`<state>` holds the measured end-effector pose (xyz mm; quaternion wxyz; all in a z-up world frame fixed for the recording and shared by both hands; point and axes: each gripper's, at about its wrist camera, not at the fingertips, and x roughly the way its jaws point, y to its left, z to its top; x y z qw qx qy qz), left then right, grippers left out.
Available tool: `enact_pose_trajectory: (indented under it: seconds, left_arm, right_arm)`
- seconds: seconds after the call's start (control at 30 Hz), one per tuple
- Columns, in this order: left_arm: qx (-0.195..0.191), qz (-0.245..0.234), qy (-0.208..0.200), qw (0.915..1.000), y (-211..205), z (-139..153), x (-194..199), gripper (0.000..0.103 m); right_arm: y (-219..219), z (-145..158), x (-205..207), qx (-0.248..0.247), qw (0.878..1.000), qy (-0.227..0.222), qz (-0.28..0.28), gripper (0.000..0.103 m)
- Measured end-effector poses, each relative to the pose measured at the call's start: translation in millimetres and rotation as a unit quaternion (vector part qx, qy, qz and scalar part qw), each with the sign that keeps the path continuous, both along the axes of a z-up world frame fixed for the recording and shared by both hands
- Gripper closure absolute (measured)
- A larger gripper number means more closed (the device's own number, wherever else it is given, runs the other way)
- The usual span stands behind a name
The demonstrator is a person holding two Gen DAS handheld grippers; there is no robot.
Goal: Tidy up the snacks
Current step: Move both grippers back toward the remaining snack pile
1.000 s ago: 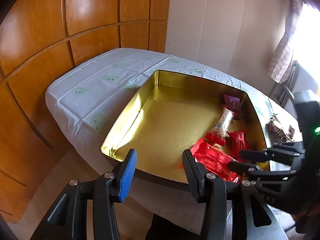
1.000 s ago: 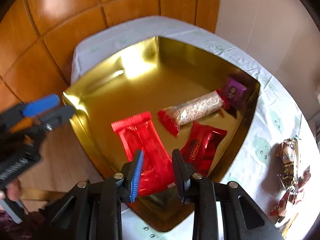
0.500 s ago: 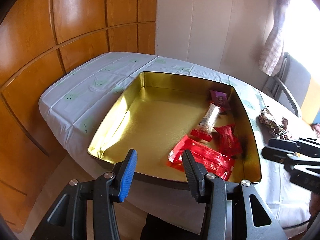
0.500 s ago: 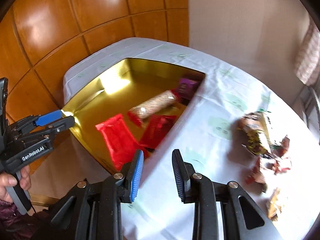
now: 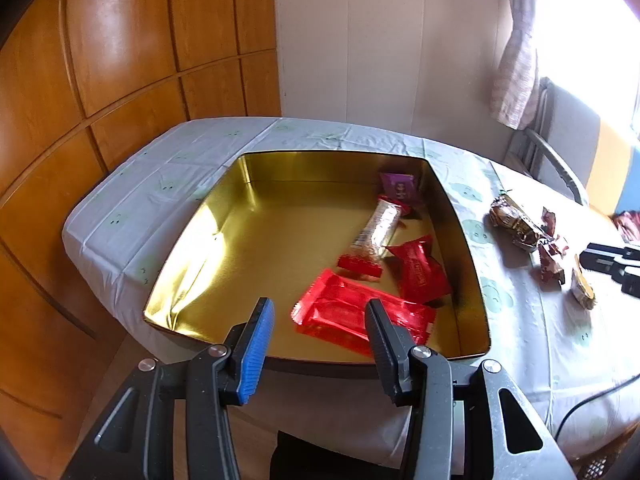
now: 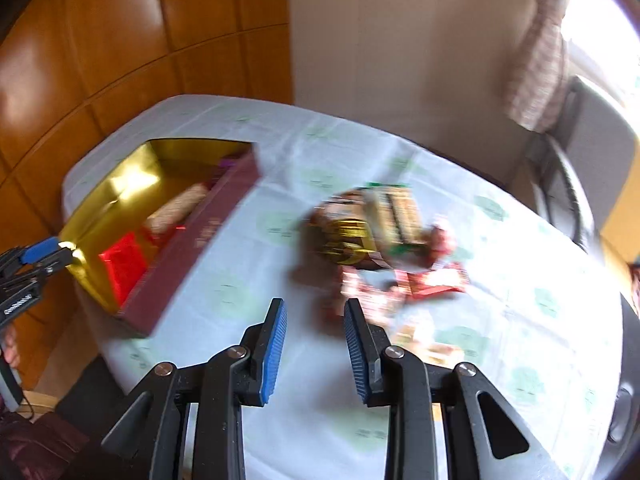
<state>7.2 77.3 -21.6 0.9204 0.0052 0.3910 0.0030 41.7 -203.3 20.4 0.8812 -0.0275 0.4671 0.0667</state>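
Both pairs of fingers stand apart with nothing between them: the left gripper (image 5: 318, 334) hovers at the near rim of the gold tin (image 5: 460, 216), and the right gripper (image 6: 314, 344) hangs over bare tablecloth (image 6: 248, 320). A second ago the right gripper was low over the tin with the long red wrapper (image 5: 360, 314) framed between its pads; now that wrapper lies flat on the tin floor at about 6 o'clock, and the right gripper has swung away toward the loose snack pile (image 6: 376, 232), which sits at about 12 o'clock from its fingertips on the cloth. I judge this to mean one delivery is finished and the next pick is starting. In the left wrist view the tin holds four things along its 3 o'clock side: the long red wrapper nearest, a smaller red packet (image 5: 420, 272) beside the wall, a pale cereal bar (image 5: 378, 230) lying lengthwise above them, and a purple packet (image 5: 400, 188) in the far corner at about 1 o'clock. The pile outside, well apart from the tin, still looks like several wrapped pieces, though the right wrist view is smeared by motion and I cannot count them. Much of the tin floor from 9 to 12 o'clock is bare, so room is no worry; the crinkly overlapping wrappers in the pile may be awkward to single out.
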Motion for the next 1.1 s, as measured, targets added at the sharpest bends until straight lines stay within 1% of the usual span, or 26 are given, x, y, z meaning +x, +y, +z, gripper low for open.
enact_pose_trajectory:
  seconds: [0.2, 0.37, 0.43, 0.53, 0.57, 0.7, 0.83, 0.93, 1.0, 1.07, 1.1]
  left_arm:
    - [0.01, -0.02, 0.002, 0.9998, -15.4, 0.4, 1.8, 0.055]
    - [0.018, -0.039, 0.002, 0.9991, -30.7, 2.5, 4.2, 0.055]
    - [0.021, -0.046, 0.002, 0.9987, -36.8, 3.1, 4.9, 0.055]
    - [0.028, -0.062, 0.002, 0.9977, -49.4, 5.1, 6.8, 0.055]
    - [0.03, -0.071, 0.003, 0.997, -55.1, 5.9, 8.3, 0.055]
    - [0.026, -0.097, 0.013, 0.9949, -75.2, 8.4, 16.3, 0.055]
    - [0.014, -0.127, 0.025, 0.9915, -98.3, 11.4, 27.8, 0.055]
    - [-0.003, -0.152, 0.041, 0.9875, -119.3, 12.5, 42.4, 0.057]
    - [-0.021, -0.163, 0.061, 0.9845, -134.3, 11.3, 53.7, 0.063]
    - [-0.046, -0.174, 0.079, 0.9805, -149.6, 10.3, 65.2, 0.063]
    - [-0.05, -0.177, 0.084, 0.9794, -155.3, 9.9, 69.1, 0.063]
  right_arm:
    - [-66.3, -1.1, -6.3, -0.029, 0.998, 0.008, -0.056, 0.073]
    - [-127.1, -18.5, -8.7, -0.025, 0.993, 0.024, -0.116, 0.073]
    - [-149.3, -28.6, -11.0, -0.006, 0.989, 0.032, -0.141, 0.073]
    - [-175.8, -41.7, -17.9, 0.034, 0.981, 0.047, -0.183, 0.073]
    - [-180.1, -43.5, -16.9, 0.036, 0.979, 0.056, -0.195, 0.073]
    - [-187.1, -44.7, -17.5, 0.055, 0.974, 0.062, -0.209, 0.073]
    - [-185.9, -41.8, -16.5, 0.063, 0.975, 0.057, -0.207, 0.073]
    - [-183.3, -38.1, -15.0, 0.068, 0.976, 0.05, -0.2, 0.073]
    - [-181.2, -35.4, -14.8, 0.069, 0.977, 0.045, -0.195, 0.073]
    - [-179.7, -33.2, -14.6, 0.074, 0.978, 0.041, -0.19, 0.073]
    - [-178.9, -32.6, -14.3, 0.076, 0.979, 0.04, -0.187, 0.073]
